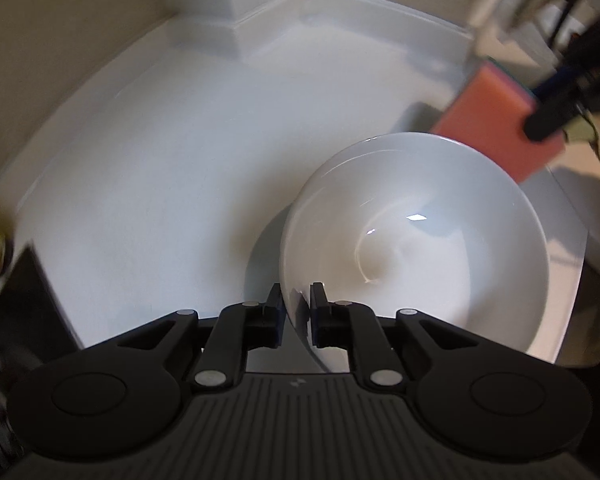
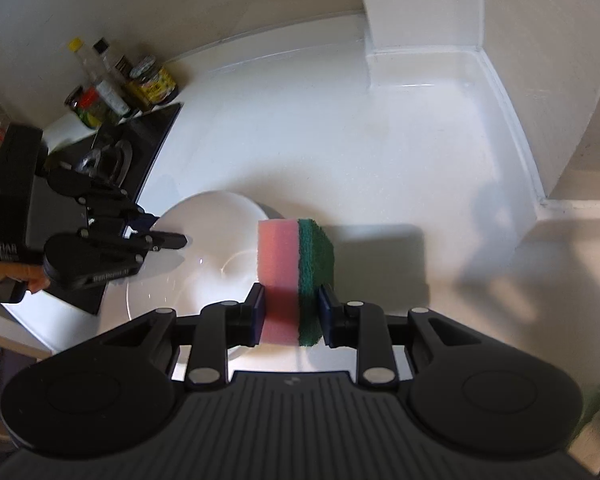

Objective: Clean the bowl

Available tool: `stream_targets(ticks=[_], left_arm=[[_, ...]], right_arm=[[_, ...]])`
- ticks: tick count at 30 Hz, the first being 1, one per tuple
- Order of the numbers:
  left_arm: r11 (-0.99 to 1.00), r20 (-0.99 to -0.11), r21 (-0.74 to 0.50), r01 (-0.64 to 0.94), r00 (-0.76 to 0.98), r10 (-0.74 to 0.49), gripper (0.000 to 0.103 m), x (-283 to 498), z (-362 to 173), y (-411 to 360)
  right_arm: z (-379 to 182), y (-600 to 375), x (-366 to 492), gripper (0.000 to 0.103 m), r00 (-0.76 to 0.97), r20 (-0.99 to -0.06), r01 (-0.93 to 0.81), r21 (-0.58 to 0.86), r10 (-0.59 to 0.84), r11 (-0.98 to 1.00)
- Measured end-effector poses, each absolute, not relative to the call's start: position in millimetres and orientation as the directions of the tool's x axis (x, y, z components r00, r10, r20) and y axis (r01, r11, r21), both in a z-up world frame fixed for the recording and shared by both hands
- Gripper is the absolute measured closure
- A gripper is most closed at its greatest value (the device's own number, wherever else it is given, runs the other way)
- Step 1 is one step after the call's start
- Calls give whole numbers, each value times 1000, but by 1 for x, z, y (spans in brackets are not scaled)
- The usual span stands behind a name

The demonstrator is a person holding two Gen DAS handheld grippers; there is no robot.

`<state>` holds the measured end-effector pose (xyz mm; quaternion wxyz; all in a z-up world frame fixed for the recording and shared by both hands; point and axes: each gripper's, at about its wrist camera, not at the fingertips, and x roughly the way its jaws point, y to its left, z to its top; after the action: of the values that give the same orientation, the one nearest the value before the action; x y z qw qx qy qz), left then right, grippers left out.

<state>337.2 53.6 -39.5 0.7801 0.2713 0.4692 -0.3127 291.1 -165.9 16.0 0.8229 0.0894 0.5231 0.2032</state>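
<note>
Left wrist view: the left hand-held gripper (image 1: 296, 312) pinches the near rim of one white bowl (image 1: 416, 240), tilted above the white counter (image 1: 159, 168). The right hand-held gripper (image 2: 291, 312) clamps one pink-and-green sponge (image 2: 295, 264) beside it. Bottles and jars (image 2: 119, 80) crowd the counter's far left corner; elsewhere open surface.

The left gripper (image 1: 297, 312) is seen with its two fingers drawn close together, one on each side of the bowl's (image 1: 416, 240) rim, which is pinched between the pads. In the right wrist view it is reached in from the left, and part of a hand (image 2: 15, 276) is seen behind its body. The right gripper (image 2: 291, 316) is clamped on the sponge (image 2: 293, 264), pressed at both faces by the pads.
</note>
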Motion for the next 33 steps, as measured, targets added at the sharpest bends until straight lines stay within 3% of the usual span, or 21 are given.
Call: stream_targets(ticks=[4,11,15,18,33], left_arm=[[571,-894,186,799,379,-238,86,340,-42,40],[855,-917,-20,518,332,-222,85,343,-20,77],[864,-929,-80,498,278,-246,85,343,-24,85],[826,-933,-51,561,269,-240,92,343,-26,78],[767,-926,43,641,314,-211,91,339,-14,59]], right_arm=[[15,-165,309,79,382,-821,-238,356,424,904],[14,-162,309,79,382,-817,-266,350,432,898],[15,-163,297,79,392,-812,-260,352,432,899],[15,-163,289,79,370,-822,-274,348,432,897],[14,-166,323,80,386,-822,-302,316,419,899]])
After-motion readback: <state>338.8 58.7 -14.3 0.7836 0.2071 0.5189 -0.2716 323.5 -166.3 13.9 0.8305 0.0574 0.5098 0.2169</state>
